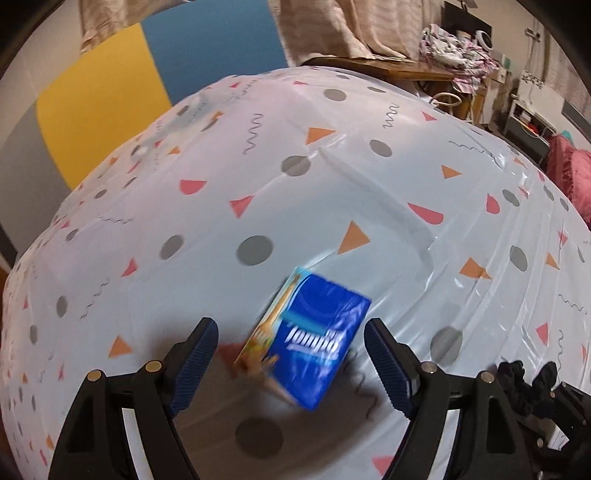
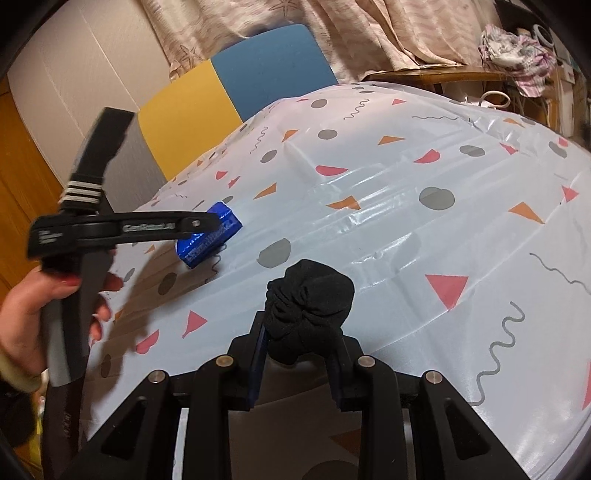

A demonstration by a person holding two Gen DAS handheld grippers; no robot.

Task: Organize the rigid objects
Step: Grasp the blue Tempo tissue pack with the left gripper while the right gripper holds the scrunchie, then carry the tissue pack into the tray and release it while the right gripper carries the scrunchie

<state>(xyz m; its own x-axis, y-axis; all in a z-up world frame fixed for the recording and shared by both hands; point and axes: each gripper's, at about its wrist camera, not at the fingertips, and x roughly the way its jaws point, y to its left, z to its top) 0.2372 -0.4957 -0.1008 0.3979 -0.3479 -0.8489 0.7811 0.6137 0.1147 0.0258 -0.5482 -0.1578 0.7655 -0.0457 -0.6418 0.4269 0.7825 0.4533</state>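
Underneath everything lies the table's glossy white tablecloth [image 1: 369,192], printed with grey dots, orange and pink triangles and thin squiggles, creased into long shiny folds. Beyond its far edge stand a yellow panel [image 1: 99,107] and a blue panel [image 1: 214,40], with pale curtains [image 2: 369,33] hanging above them and a heap of patterned cloth on a wooden desk [image 1: 417,70] to the right of the curtains.

On the cloth, toward its near left part, rests a blue Tempo tissue pack [image 1: 314,343], its lettering upside down in the left wrist view and an orange-yellow picture along its left side. The left gripper [image 1: 291,365] hangs over this pack with its jaws spread wide, one blue ribbed pad on either side and neither touching the pack. In the right wrist view a person's hand [image 2: 33,325] with red-painted nails grasps that tool's handle, left of the pack.

To the right of the pack, nearer the front edge of the cloth, the right gripper [image 2: 299,354] stands narrowed, its pads pressed on a bunched black sock [image 2: 310,302] that bulges above the fingers.
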